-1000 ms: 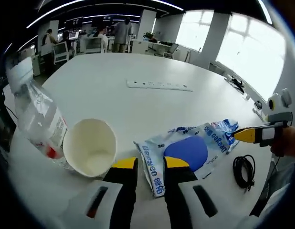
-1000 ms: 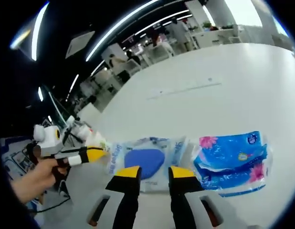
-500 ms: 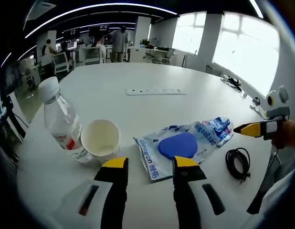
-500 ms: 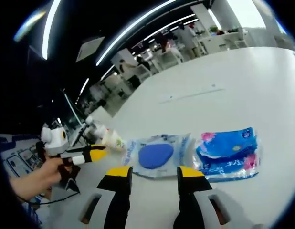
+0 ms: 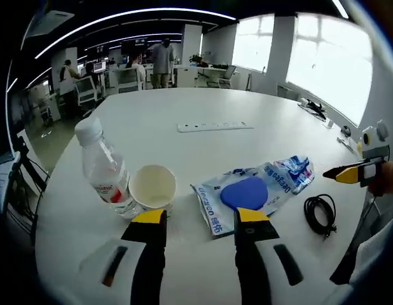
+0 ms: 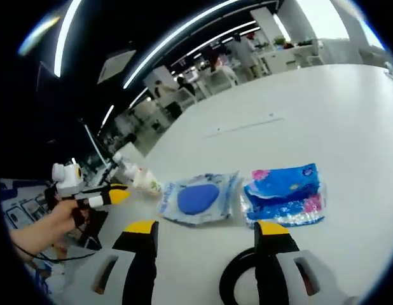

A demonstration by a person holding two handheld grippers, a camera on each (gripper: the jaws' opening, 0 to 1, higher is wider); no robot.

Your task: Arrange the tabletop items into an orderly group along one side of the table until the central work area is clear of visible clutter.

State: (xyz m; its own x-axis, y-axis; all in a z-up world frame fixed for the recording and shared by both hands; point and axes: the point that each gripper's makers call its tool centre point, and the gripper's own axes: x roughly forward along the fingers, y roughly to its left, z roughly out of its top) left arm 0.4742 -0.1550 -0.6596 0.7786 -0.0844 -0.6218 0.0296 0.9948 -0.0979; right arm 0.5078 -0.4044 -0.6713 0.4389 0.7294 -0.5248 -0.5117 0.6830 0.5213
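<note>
My left gripper (image 5: 200, 216) is open and holds nothing, hovering just short of a white paper cup (image 5: 152, 187) and a clear water bottle (image 5: 107, 170) that stand side by side. A wipes pack with a blue lid (image 5: 244, 192) lies flat to their right, then a blue tissue pack (image 5: 296, 169) and a coiled black cable (image 5: 319, 213). My right gripper (image 6: 206, 227) is open too, above the table in front of the wipes pack (image 6: 198, 198) and tissue pack (image 6: 284, 193), with the cable (image 6: 238, 278) low between its jaws. Each gripper shows in the other's view: right gripper (image 5: 357, 171), left gripper (image 6: 98, 196).
A white power strip (image 5: 215, 126) lies further back on the big white table (image 5: 184, 101). Beyond the table are office desks, chairs and people. A hand (image 6: 47, 225) holds the left gripper. Bright windows line the right side.
Both views have drawn back from the items. Both pairs of jaws stand wider apart than before. The cable now shows at the bottom of the right gripper view.
</note>
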